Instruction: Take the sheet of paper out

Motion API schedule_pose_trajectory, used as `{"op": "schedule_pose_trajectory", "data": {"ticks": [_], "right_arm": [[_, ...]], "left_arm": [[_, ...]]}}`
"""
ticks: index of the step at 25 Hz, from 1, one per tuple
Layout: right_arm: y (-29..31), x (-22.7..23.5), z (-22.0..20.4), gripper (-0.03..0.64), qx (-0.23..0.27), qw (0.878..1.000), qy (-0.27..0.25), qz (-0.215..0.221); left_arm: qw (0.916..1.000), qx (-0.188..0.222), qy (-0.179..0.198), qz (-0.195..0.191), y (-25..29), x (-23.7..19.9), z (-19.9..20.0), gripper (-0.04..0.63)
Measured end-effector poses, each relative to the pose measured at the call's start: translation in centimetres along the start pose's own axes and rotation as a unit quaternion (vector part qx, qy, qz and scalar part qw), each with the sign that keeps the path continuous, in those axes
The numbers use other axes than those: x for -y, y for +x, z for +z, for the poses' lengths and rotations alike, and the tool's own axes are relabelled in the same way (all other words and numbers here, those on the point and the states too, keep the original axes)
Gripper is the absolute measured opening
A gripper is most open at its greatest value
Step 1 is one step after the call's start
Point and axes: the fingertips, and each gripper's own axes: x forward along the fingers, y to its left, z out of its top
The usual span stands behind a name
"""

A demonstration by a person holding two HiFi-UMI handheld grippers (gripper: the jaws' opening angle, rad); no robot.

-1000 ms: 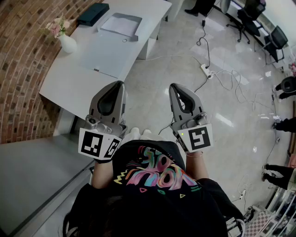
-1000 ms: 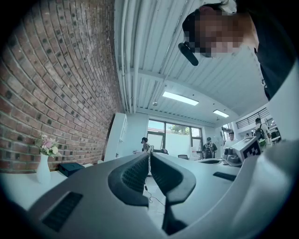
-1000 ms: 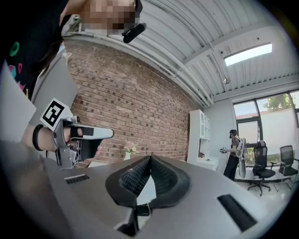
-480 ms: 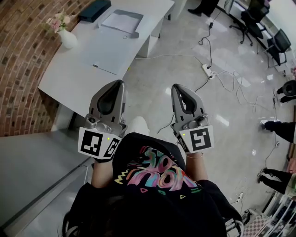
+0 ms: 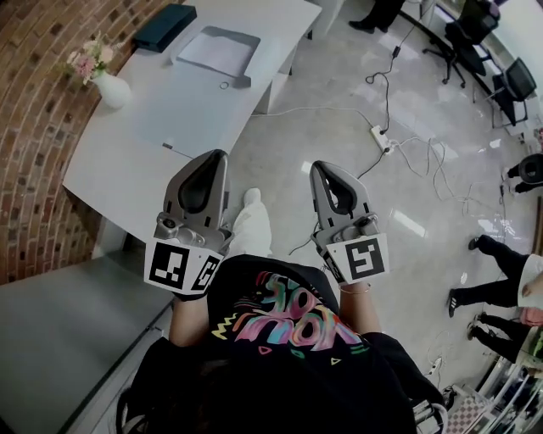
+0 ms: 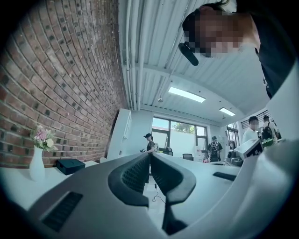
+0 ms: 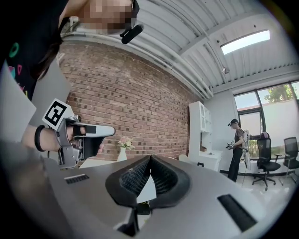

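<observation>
A white table (image 5: 127, 161) stands ahead on the left. On it lie a grey paper tray (image 5: 219, 52) holding a white sheet and, nearer me, a large pale flat sheet or folder (image 5: 199, 110); which one I cannot tell. My left gripper (image 5: 219, 156) is shut and empty, its tip over the table's near corner. My right gripper (image 5: 321, 168) is also shut and empty, over the floor. In the left gripper view the jaws (image 6: 149, 155) meet with nothing between them. The right gripper view shows its jaws (image 7: 150, 157) closed, with the left gripper (image 7: 79, 137) beside them.
A vase of flowers (image 5: 100, 80) and a dark box (image 5: 165, 25) sit at the table's far side by the brick wall (image 5: 34, 169). A power strip with cables (image 5: 377, 134) lies on the floor. Office chairs (image 5: 509, 80) and people (image 5: 501, 280) are at the right.
The table has drawn closer and lower in the head view. A white shoe now shows between the grippers. Both grippers stay shut and side by side.
</observation>
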Motion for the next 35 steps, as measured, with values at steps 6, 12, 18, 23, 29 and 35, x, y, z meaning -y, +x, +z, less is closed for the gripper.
{"op": "schedule_pose_trajectory", "data": {"ticks": [6,12,18,23,29,35], "right_arm": [[9.7,4.0,-0.5,0.017,-0.009,1.000,0.004,0.026],[19.0,7.2,0.1,0.017,-0.008,0.999,0.000,0.039],[24.4,9.4,-0.9,0.017,-0.040,0.999,-0.002,0.034],[27.4,10.2,-1.4,0.017,-0.037,0.998,0.001,0.052],[32.0,11.9,-1.9,0.017,-0.021,0.996,0.020,0.087],[39.6,15.3,-3.8,0.017,-0.036,0.984,0.004,0.176]], "left_arm": [[1.0000,0.004,-0.005,0.002,8.5,-6.7,0.6,0.032],[0.9999,0.007,-0.004,0.010,15.0,-13.5,1.6,0.032],[0.9997,0.005,-0.007,0.024,18.3,-17.8,1.3,0.032],[0.9988,-0.002,-0.013,0.048,19.4,-20.4,0.7,0.032],[0.9957,-0.007,-0.011,0.092,21.6,-23.1,-0.6,0.032],[0.9856,-0.005,0.000,0.169,25.9,-27.0,-1.0,0.032]]}}
